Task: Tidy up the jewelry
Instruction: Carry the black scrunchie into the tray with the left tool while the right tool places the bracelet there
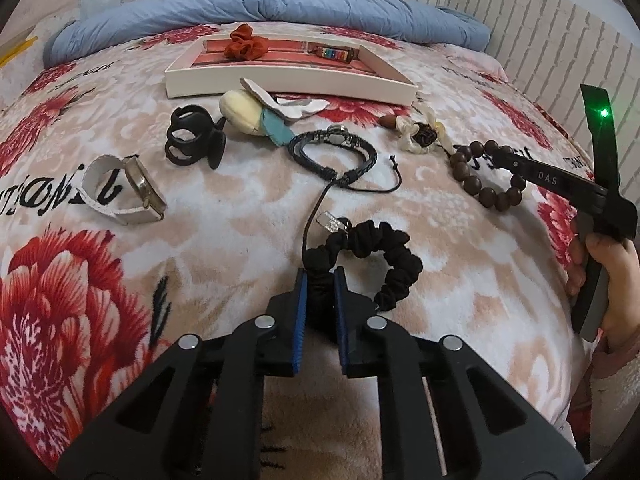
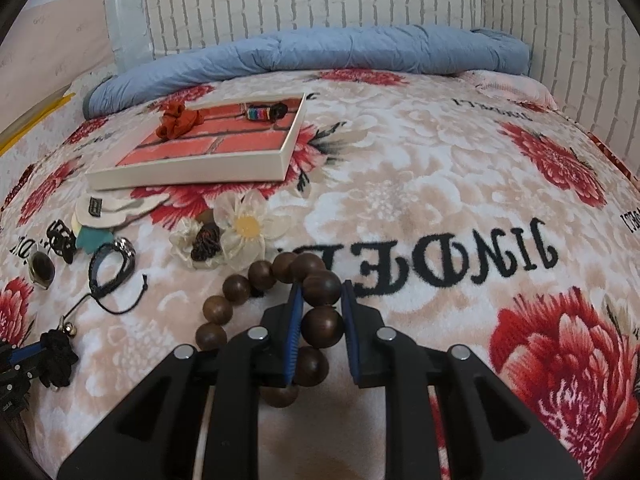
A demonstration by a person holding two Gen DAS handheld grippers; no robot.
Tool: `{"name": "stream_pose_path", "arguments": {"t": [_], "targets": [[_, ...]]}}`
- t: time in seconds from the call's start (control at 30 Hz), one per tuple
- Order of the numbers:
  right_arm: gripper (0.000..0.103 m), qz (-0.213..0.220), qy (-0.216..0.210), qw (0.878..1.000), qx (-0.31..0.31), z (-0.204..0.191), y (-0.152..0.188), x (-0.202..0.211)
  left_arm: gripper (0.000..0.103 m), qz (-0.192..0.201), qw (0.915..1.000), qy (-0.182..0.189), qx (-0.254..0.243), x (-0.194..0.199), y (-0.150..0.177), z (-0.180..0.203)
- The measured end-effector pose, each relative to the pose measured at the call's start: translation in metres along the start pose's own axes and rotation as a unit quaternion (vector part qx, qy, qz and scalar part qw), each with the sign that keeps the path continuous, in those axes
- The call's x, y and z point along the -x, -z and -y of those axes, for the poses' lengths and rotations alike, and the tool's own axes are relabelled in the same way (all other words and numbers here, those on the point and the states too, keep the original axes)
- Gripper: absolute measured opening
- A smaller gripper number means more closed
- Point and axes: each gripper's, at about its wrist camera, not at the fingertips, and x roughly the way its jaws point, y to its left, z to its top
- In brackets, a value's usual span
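Note:
My left gripper [image 1: 320, 276] is shut on a black scrunchie [image 1: 384, 256] lying on the flowered blanket. My right gripper [image 2: 320, 288] is shut on a brown wooden bead bracelet [image 2: 320, 320]; it also shows in the left wrist view [image 1: 480, 184]. A white tray [image 1: 288, 86] with a red brick-pattern base holds a rust scrunchie [image 1: 242, 42] and a rainbow bead bracelet [image 1: 334, 53]. A black braided bracelet [image 1: 334, 152], a black claw clip [image 1: 196, 140], a white-strap watch [image 1: 128, 188] and a cream flower hair piece [image 2: 240, 228] lie loose on the blanket.
A yellow and teal plush piece [image 1: 252, 114] lies just before the tray. A rolled blue quilt [image 1: 264, 12] lies along the back by the white brick wall. A small silver tag [image 1: 330, 222] on a black cord lies beside the black scrunchie.

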Motion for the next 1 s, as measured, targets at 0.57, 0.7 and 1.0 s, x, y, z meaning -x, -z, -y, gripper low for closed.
{"name": "stream_pose_path", "arguments": {"t": [0.57, 0.7, 1.0], "targets": [[0.02, 0.071, -0.011, 0.997, 0.012, -0.014, -0.087, 0.029, 0.009, 0.085, 0.9952, 0.035, -0.032, 0.054, -0.11, -0.012], [0.02, 0.081, -0.022, 0.996, 0.011, -0.02, -0.105, 0.026, 0.009, 0.088, 0.9945, 0.048, -0.033, 0.054, -0.141, -0.017], [0.02, 0.081, -0.041, 0.996, 0.02, -0.044, -0.132, 0.005, 0.009, 0.063, 0.9959, 0.059, -0.026, 0.019, -0.187, -0.027]]}}
